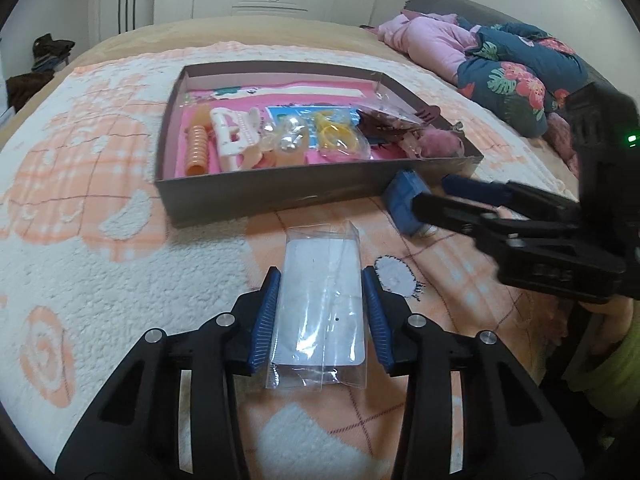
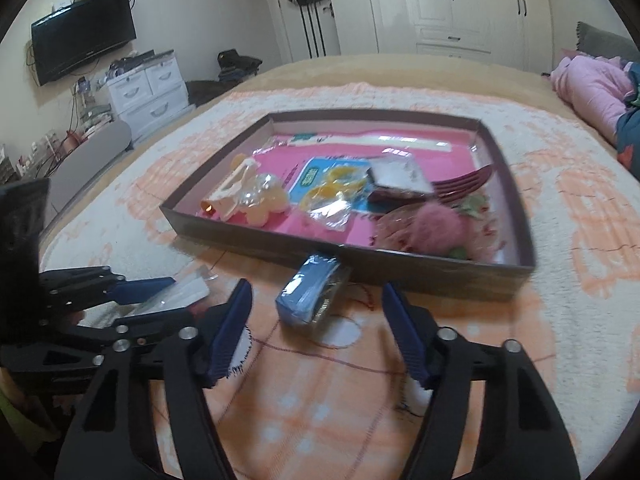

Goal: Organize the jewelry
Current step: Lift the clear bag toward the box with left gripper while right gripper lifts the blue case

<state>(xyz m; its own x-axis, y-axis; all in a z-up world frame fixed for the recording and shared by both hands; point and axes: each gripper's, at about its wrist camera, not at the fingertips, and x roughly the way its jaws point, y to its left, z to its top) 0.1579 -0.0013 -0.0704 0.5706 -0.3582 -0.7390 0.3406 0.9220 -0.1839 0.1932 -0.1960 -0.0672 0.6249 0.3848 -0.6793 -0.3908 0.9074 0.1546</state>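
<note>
A clear plastic packet [image 1: 320, 320] with a white card inside lies on the peach and white blanket. My left gripper [image 1: 320, 276] straddles it, and its blue pads touch the packet's two long edges. A small blue packet [image 2: 308, 292] rests against the front wall of the shallow brown box [image 2: 420, 276]. My right gripper [image 2: 317, 288] stands open just short of this blue packet, with nothing between its pads. The box holds hair clips, an orange spiral tie, yellow rings in plastic, a dark comb and a pink pompom.
The box [image 1: 280, 196] sits mid-bed on the blanket [image 1: 100, 260]. Pink and floral bedding [image 1: 500, 72] is piled at the right. A person's hand and green sleeve [image 1: 612, 364] hold the right gripper [image 1: 436, 196]. Wardrobes, a TV and drawers stand beyond the bed.
</note>
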